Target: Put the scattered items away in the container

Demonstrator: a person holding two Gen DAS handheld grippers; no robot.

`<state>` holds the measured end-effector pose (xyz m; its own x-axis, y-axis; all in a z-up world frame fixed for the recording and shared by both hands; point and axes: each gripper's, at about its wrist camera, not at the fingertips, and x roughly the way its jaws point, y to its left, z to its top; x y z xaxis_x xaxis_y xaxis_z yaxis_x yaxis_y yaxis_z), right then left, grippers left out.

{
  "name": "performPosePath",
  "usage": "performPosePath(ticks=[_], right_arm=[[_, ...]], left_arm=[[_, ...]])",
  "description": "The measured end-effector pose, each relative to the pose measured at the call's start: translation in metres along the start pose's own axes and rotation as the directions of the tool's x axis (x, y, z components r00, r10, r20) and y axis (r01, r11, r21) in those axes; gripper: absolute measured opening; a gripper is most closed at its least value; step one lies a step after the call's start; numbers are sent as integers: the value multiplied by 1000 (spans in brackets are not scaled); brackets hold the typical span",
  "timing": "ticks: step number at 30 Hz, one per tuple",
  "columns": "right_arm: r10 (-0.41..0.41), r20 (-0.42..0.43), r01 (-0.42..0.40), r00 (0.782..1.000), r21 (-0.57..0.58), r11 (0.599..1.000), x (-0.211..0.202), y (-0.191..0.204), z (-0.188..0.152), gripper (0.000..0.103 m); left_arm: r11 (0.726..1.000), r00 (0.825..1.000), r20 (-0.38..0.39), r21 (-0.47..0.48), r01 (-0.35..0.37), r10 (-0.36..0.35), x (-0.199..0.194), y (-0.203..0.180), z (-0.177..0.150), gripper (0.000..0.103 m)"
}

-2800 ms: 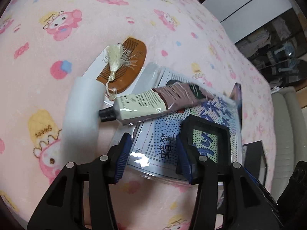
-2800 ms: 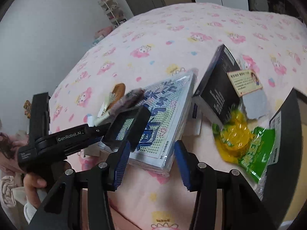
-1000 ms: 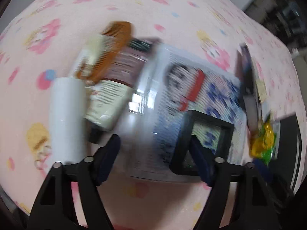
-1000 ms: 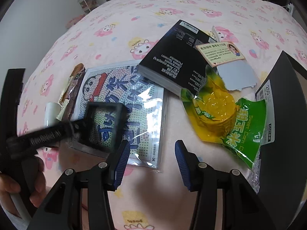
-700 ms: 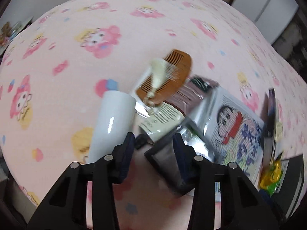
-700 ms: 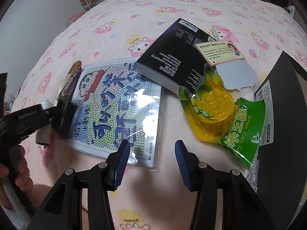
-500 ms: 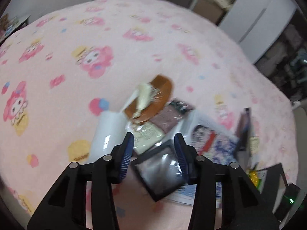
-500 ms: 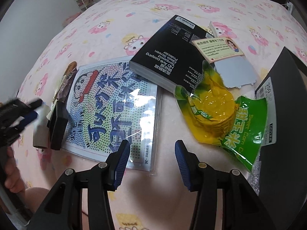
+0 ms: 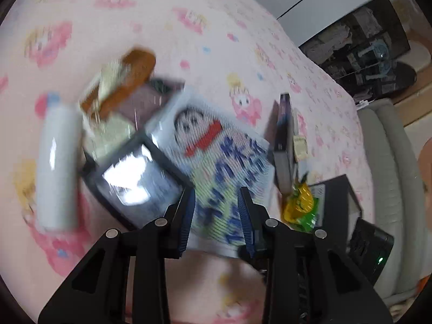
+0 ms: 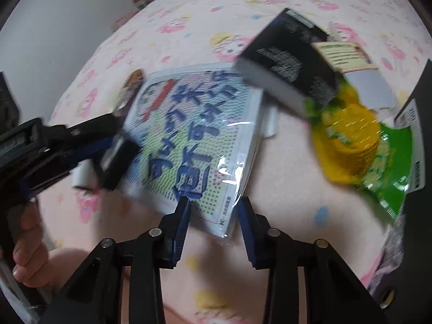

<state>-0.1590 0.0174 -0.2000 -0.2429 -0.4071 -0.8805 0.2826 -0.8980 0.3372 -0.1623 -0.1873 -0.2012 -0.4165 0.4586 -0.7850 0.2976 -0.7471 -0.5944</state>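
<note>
The flat, plastic-wrapped cartoon bead-kit packet by the near edge of the pink cartoon-print bed looks light, floppy and slick, so I'd pinch its near corner, where my right gripper's jaws have just been closing and now sit clenched, though I cannot tell whether they truly pinch it, while my left gripper's jaws, also just closing, stand narrow but empty.

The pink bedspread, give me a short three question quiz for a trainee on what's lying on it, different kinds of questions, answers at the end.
1. True or false: the white tube stands upright on the bedspread.
2. In the right wrist view, what lies between the black book and the black container?
3. In that view, what sits at the far left corner of the cartoon packet? A) wooden comb B) black book C) black container

Key: 1 false, it lies on its side. 2 the yellow-and-green snack bag. 3 A.
</note>
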Motion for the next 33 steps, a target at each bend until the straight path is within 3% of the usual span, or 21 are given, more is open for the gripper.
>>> performPosePath(ticks=[2,3,7,13,18,24,29,33], right_arm=[[16,-30,-17,999,-35,999,1,11,-8,33],[7,-40,-9,999,-51,999,2,15,-13,33],[-42,-9,42,999,-13,999,-5,8,-9,33],[-118,69,118,991,7,993,-16,-6,25,33],[-178,92,181,980,-26,983,-13,-8,43,34],[-214,67,219,975,-69,973,7,-15,67,41],[-64,47,62,997,32,998,26,-32,87,45],[-75,86,73,994,24,997,28,-25,88,43]], left_arm=[[996,994,-103,-86,-35,26,15,12,-10,33],[995,993,-110,-82,-56,47,15,11,-11,35],[985,983,-90,-49,-165,160,13,1,-14,43],[959,965,-53,-111,-260,256,21,7,-8,41],[945,959,40,-189,-267,279,14,18,12,25],[941,953,76,-197,-275,294,18,22,33,24],[957,967,59,-168,-235,247,30,18,33,44],[960,969,76,-174,-221,236,32,16,35,44]])
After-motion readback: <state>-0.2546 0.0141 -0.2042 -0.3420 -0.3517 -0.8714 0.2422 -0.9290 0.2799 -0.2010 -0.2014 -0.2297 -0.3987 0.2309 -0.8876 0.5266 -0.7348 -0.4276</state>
